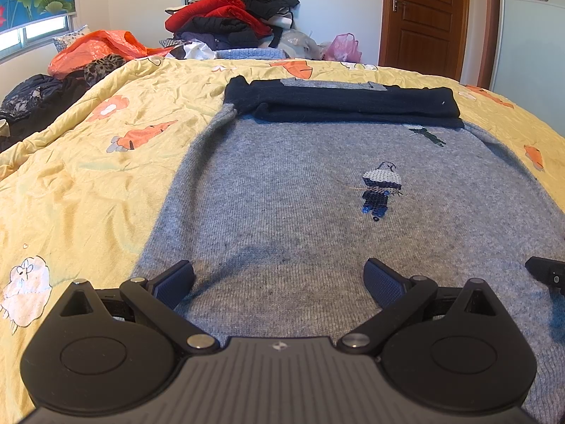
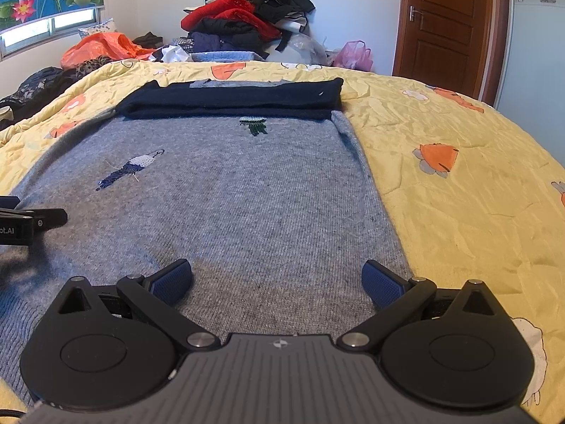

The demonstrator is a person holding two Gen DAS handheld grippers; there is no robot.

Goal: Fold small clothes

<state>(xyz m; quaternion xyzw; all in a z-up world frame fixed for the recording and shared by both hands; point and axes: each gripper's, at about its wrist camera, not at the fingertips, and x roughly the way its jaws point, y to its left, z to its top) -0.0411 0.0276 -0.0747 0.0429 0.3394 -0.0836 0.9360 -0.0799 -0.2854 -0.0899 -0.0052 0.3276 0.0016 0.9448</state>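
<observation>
Sweater [image 1: 282, 194] of grey knit lay flat on my bed's yellow quilt [image 1: 88, 176], navy sleeves [image 1: 346, 106] folded across its far end. My left claw [image 1: 279, 282] and right claw [image 2: 277, 281] hovered spread wide, empty, over the near hem; bare quilt flanked both side edges.

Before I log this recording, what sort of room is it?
Most likely a home bedroom: a bed with a yellow floral quilt holds a grey knitted sweater, a heap of assorted clothes rises behind, and a brown wooden door stands beyond.
</observation>
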